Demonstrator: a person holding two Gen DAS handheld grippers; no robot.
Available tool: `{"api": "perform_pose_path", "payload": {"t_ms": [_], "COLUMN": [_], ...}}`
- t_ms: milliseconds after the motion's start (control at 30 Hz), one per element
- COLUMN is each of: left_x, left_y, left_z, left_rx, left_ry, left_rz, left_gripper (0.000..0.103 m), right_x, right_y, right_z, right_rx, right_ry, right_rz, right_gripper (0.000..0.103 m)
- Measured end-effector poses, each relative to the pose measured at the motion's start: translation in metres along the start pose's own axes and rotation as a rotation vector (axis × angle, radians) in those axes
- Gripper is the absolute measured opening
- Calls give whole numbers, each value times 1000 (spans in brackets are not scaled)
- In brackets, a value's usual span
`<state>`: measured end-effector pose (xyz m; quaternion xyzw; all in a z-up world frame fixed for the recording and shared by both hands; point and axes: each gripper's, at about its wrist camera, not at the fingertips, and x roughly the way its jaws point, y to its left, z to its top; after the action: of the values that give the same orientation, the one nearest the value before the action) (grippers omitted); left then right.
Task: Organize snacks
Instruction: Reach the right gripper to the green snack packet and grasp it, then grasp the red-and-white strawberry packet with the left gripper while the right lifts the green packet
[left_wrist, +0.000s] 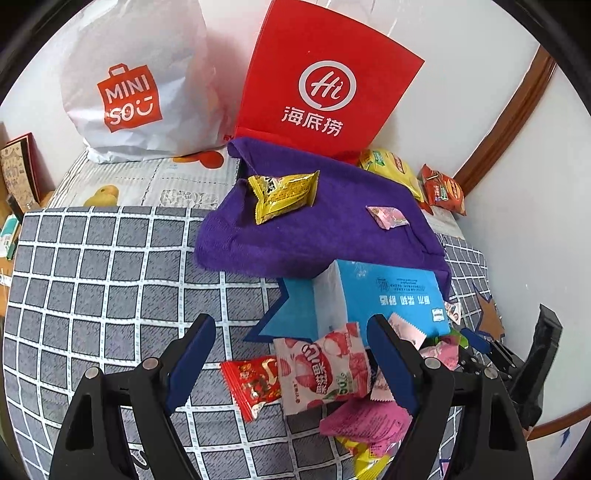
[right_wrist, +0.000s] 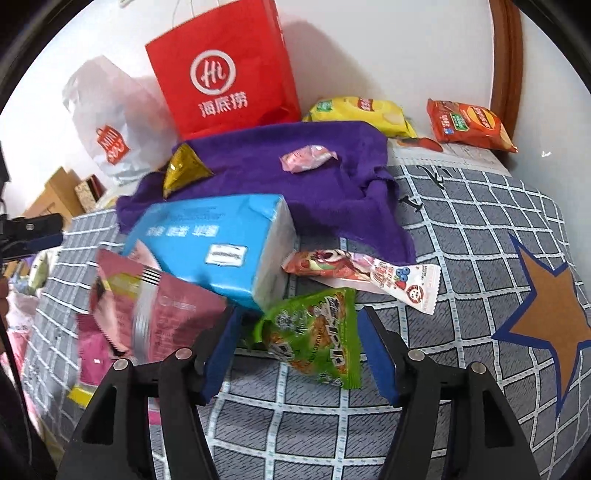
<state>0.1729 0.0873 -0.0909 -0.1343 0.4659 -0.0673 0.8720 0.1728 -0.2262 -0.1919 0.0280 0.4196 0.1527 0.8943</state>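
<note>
Bright, even indoor light in both views; source not visible. Soft shadow cast rightward on the wall behind the red paper bag (right_wrist: 225, 70), fainter one beside the white plastic bag (left_wrist: 136, 81). Mild sheen on the blue tissue pack (right_wrist: 210, 240), no harsh glare. Strong fisheye bending: grid lines of the checked bedspread (left_wrist: 92, 277) bowed, wooden trim (left_wrist: 513, 118) curved, black vignette filling the corners. Left wrist view sharp throughout. Right wrist view smeared by motion at the left, worst on the pink snack packet (right_wrist: 147, 306); centre and right crisper.
</note>
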Motion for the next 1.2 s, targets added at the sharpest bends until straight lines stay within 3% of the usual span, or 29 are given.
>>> {"api": "perform_pose_path", "payload": {"t_ms": [233, 400, 533, 733, 833, 1000, 1200], "left_x": [-5, -6, -4, 7, 14, 22, 40], "left_y": [11, 22, 29, 31, 25, 5, -10], "left_z": [-10, -16, -20, -27, -31, -35, -32], "left_rx": [-12, -26, -32, -23, -5, 61, 45], "left_ry": [-6, -4, 1, 21, 29, 50, 93], "left_rz": [25, 39, 49, 54, 29, -44, -110], "left_gripper": [83, 83, 83, 82, 82, 82, 83], "right_x": [24, 32, 24, -3, -10, 0, 7], "right_y": [5, -2, 0, -10, -16, -25, -24], "right_z": [-5, -6, -7, -10, -15, -25, -32], "right_rx": [-33, 11, -5, 28, 24, 39, 30], "right_ry": [33, 24, -1, -62, -81, -41, -45], "right_rz": [-38, -14, -2, -23, -50, -58, -68], "right_gripper": [66, 66, 59, 59, 59, 59, 59]}}
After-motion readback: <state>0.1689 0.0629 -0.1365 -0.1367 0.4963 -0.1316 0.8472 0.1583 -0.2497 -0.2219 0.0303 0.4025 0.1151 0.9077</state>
